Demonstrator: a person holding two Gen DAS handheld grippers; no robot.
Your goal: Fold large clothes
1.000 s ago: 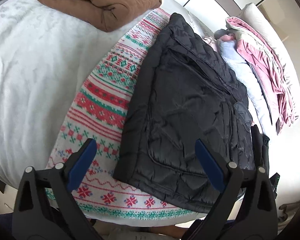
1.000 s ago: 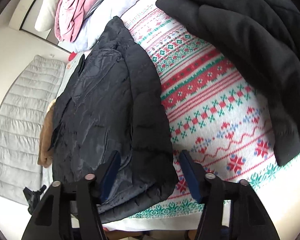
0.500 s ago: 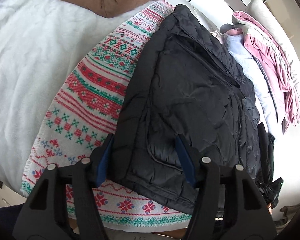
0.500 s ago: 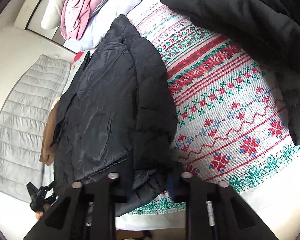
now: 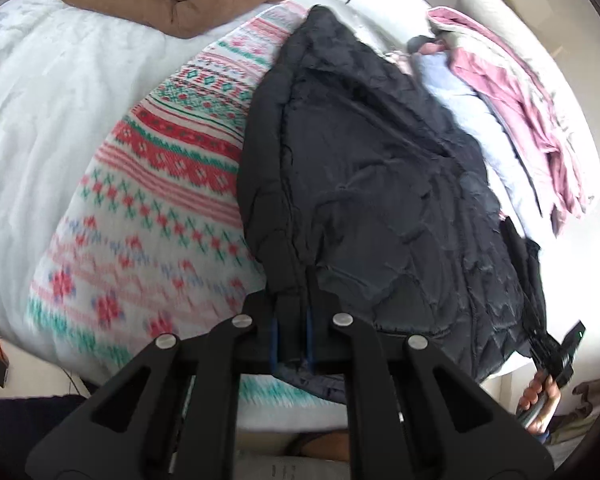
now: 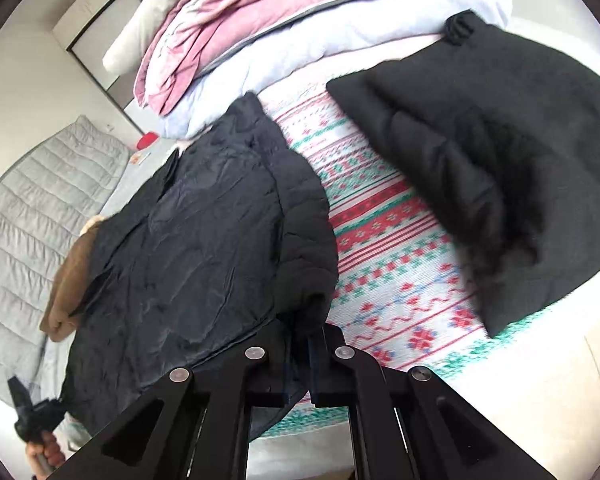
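Your left gripper (image 5: 291,322) and right gripper (image 6: 300,356) are black plastic, with round silver screws, triangular cut-outs in each arm, and blue pads (image 5: 275,338).

Both grippers tilt downward. The left gripper (image 5: 291,330) has its jaws clamped on dark fabric; the right gripper (image 6: 300,356) likewise pinches fabric between its jaws.

Black quilted jacket (image 5: 380,184) flat on blanket

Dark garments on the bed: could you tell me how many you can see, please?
2: a quilted black jacket on the patterned blanket, its near hem pinched by both grippers, and a folded black fleece beside it. Others may be hidden in the bedding pile.
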